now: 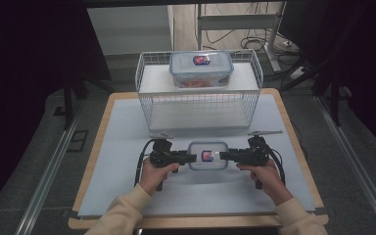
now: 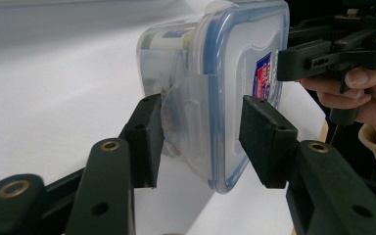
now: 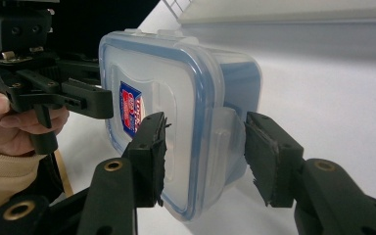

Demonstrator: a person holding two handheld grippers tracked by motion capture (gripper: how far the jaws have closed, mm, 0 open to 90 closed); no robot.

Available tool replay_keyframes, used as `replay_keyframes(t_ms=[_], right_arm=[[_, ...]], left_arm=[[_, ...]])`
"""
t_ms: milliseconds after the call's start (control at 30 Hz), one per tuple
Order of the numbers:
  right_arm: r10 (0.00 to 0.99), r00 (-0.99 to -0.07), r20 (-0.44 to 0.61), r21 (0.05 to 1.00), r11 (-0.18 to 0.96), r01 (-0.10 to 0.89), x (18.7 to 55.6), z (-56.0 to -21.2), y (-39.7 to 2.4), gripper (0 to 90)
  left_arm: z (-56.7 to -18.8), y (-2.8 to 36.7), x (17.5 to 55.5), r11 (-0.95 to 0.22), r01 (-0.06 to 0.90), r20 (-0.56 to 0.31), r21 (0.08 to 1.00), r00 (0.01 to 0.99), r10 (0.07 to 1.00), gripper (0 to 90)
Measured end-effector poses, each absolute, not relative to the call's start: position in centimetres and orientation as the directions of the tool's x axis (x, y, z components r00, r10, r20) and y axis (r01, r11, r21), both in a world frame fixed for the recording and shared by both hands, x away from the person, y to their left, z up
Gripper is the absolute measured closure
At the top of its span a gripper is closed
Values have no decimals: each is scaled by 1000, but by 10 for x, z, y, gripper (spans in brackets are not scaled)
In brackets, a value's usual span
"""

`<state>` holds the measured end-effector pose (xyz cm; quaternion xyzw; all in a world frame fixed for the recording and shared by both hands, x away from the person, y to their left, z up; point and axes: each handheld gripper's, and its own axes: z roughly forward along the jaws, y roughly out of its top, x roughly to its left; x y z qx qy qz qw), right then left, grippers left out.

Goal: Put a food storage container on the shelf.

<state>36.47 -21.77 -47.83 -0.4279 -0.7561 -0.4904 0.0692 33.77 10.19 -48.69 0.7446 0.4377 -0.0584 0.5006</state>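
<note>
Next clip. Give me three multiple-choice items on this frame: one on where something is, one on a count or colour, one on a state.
1. Where is the second lidded container?
A. on the top shelf of the white wire rack
B. on the floor
C. under the table

2. How many lidded containers are in the high view?
A. one
B. two
C. four

3. How is the near container held?
A. by one claw alone
B. lying untouched
C. between both claws, one at each end

Answers: 1 A, it sits on the rack's upper shelf. 2 B, one on the rack and one between the hands. 3 C, the left claw and right claw each straddle a side latch with the lid on.
</note>
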Motion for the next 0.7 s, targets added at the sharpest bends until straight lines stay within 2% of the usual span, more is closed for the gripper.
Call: replay_keyframes(t_ms=[267, 700], right_arm=[[572, -650, 500, 718, 146, 681, 364, -458, -217, 513], [567, -701, 433, 788, 140, 600, 376, -401, -211, 513]], left_arm=[[-463, 103, 338, -114, 676, -495, 728, 633, 595, 526], [-412, 109, 348, -104, 613, -442, 783, 666, 601, 527]])
